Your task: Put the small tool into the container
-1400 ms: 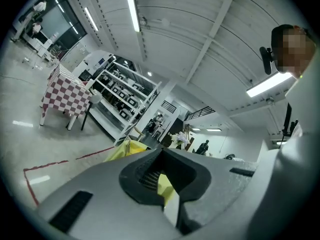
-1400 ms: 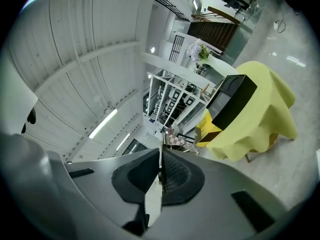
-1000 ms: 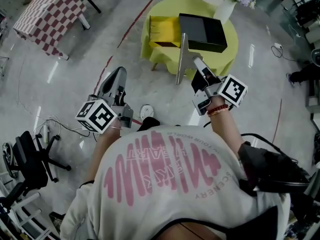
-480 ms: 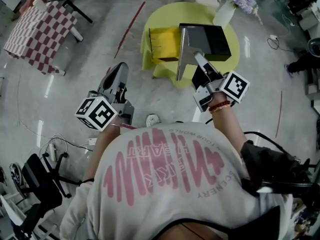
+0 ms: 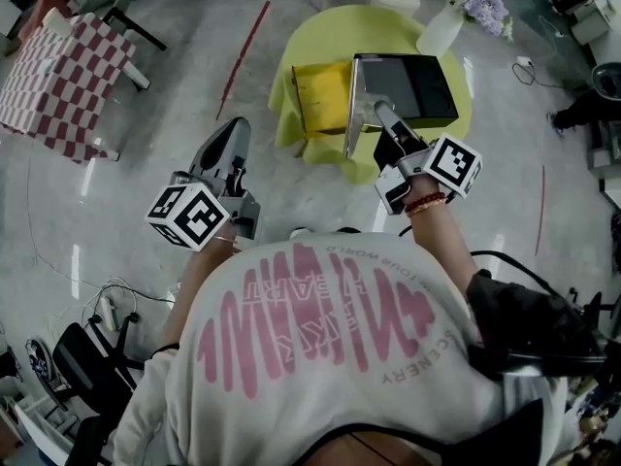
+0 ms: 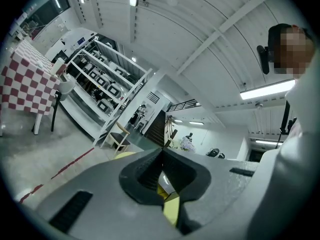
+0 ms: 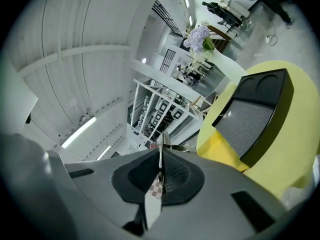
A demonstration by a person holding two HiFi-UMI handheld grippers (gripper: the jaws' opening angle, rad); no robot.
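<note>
In the head view my right gripper (image 5: 376, 107) is shut on a long thin flat metal tool (image 5: 352, 115) that stands on edge and reaches up past the jaws. The right gripper view shows that tool (image 7: 160, 159) edge-on, pinched between the pads. Just beyond it a black open container (image 5: 408, 85) lies on a round yellow-green table (image 5: 374, 22), with a yellow box (image 5: 325, 95) to its left. The container (image 7: 255, 119) shows a grey lining. My left gripper (image 5: 233, 132) hangs over the floor left of the table; its tips (image 6: 161, 151) meet with nothing between them.
A white vase of purple flowers (image 5: 441, 29) stands at the table's far edge. A red-checked table (image 5: 53, 76) is far left, and a red line (image 5: 243, 47) crosses the floor. An office chair (image 5: 87, 367) and cables lie at the lower left. A person (image 5: 582, 113) is at the right edge.
Both grippers have moved forward toward the yellow-green table, which now sits closer. The tool, earlier over the floor before the table, now overlaps the container's left edge.
</note>
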